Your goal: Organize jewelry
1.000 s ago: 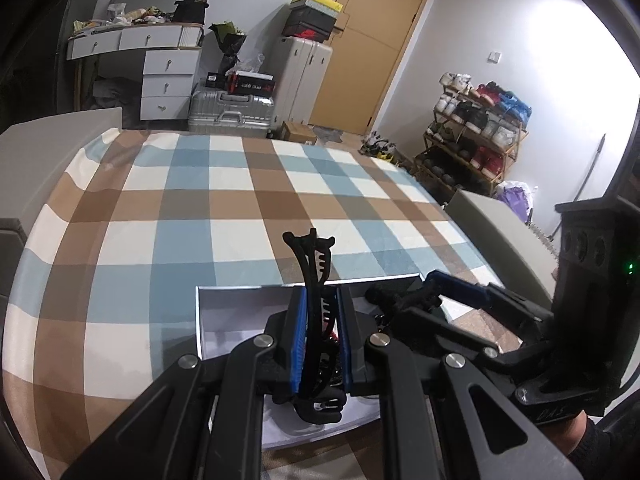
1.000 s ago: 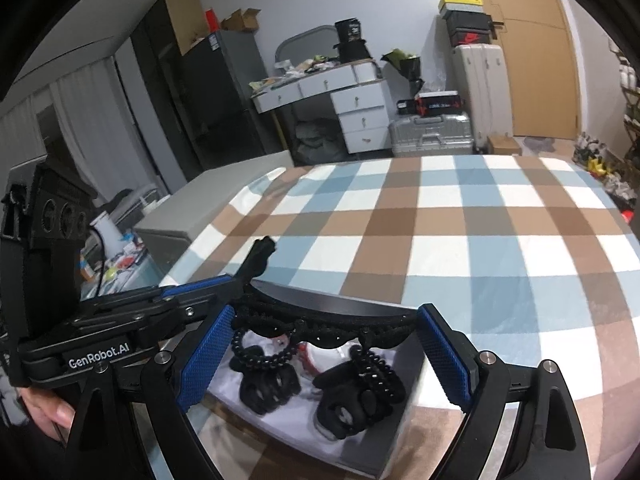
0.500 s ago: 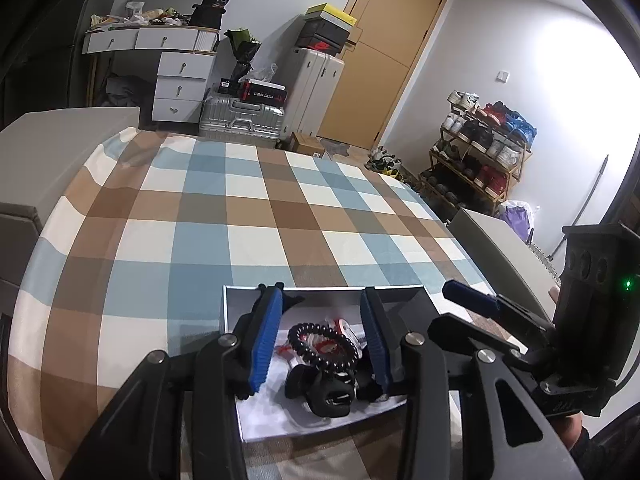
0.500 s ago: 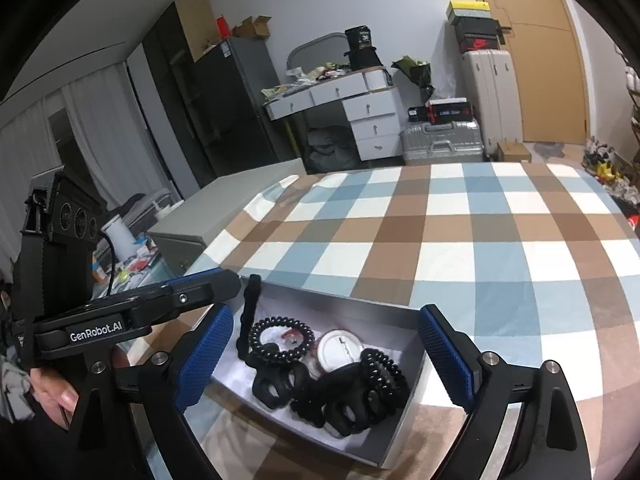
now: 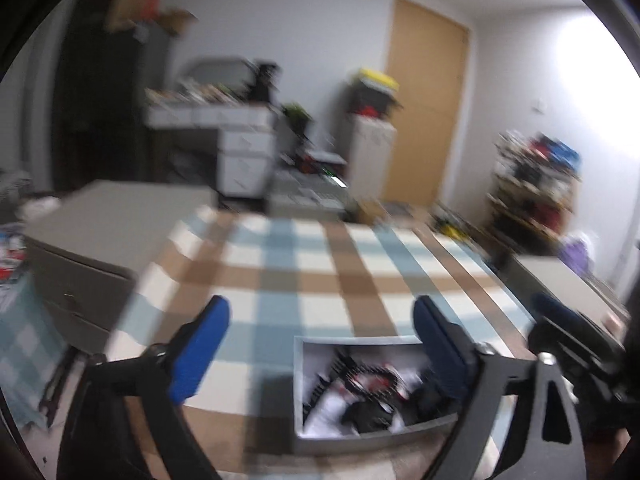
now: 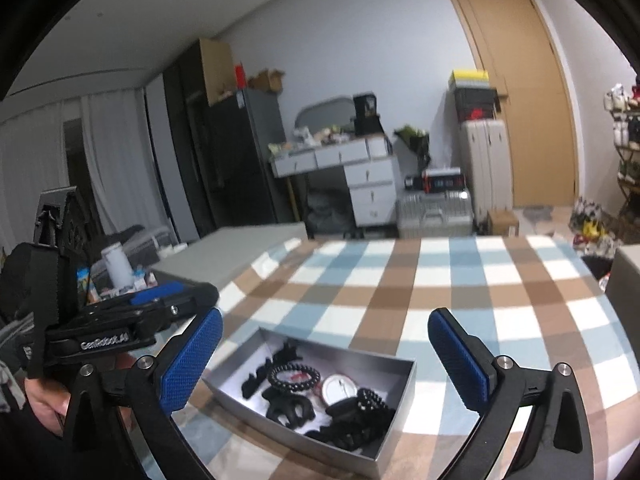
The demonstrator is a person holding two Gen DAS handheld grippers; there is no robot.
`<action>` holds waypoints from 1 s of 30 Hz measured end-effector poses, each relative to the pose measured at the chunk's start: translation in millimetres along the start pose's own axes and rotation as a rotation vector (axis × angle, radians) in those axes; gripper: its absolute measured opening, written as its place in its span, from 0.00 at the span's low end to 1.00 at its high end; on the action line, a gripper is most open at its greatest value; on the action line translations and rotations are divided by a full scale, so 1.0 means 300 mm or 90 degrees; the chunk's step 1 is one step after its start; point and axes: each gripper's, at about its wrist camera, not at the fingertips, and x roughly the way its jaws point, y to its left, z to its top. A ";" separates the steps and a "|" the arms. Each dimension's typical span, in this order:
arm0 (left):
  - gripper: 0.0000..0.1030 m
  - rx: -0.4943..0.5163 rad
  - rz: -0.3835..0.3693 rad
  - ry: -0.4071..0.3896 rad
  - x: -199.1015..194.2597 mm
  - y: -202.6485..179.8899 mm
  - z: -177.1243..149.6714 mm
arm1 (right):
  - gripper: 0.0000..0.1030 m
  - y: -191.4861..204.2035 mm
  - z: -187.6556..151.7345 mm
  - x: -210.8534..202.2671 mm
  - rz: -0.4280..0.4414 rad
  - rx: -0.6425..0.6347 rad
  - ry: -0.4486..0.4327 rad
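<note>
- Several pieces already sit in the grey box [image 6: 394, 394]: a black bead bracelet [image 6: 294, 374], black claw clips [image 6: 290, 410], a round white-faced item w/ red rim [image 6: 339, 387], another dark beaded band [image 6: 372, 398] – all heaped together, none sorted apart that I can tell.
- Nothing loose shows on the cloth around the box, so collecting looks about done; judging from that, what's left is maybe tidying inside or closing up – no lid in view.
- Right gripper [image 6: 324, 346]: blue pads spread wide, nothing between them, hovering above and just behind the box, which lies straight ahead and below its tips.
- Left gripper [image 5: 320, 332]: fingers apart too, empty; pic is badly motion-blurred. Box [image 5: 298, 396] sits ahead-right of it, tucked under its right finger.
- In the right-wrist view the left gripper shows off to the left, held in a hand [image 6: 44, 404].
- Surface: bed or table w/ plaid cloth [image 6: 460, 292], blue/brown/white checks, flat, box near the front edge.
- Room ahead of the tools: white desk w/ drawers [image 6: 360, 184], cluttered top; silver suitcase [image 6: 434, 210] on floor; tall pale case beside the wooden door [image 6: 524, 100]; shoe rack [image 5: 536, 184] far right; dark fridge and curtains far left.
</note>
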 end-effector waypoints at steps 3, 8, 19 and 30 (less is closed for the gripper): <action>0.99 -0.003 0.026 -0.074 -0.053 0.003 -0.004 | 1.00 0.020 -0.004 -0.023 0.002 -0.020 -0.021; 0.99 0.049 0.038 -0.132 -0.093 -0.025 -0.017 | 1.00 0.039 -0.023 -0.073 -0.016 -0.044 -0.074; 0.99 0.092 0.082 -0.158 -0.052 -0.049 -0.112 | 1.00 0.019 -0.114 -0.066 -0.068 -0.099 -0.085; 0.99 0.110 0.073 -0.138 -0.039 -0.076 -0.153 | 1.00 -0.018 -0.159 -0.027 -0.078 -0.086 -0.036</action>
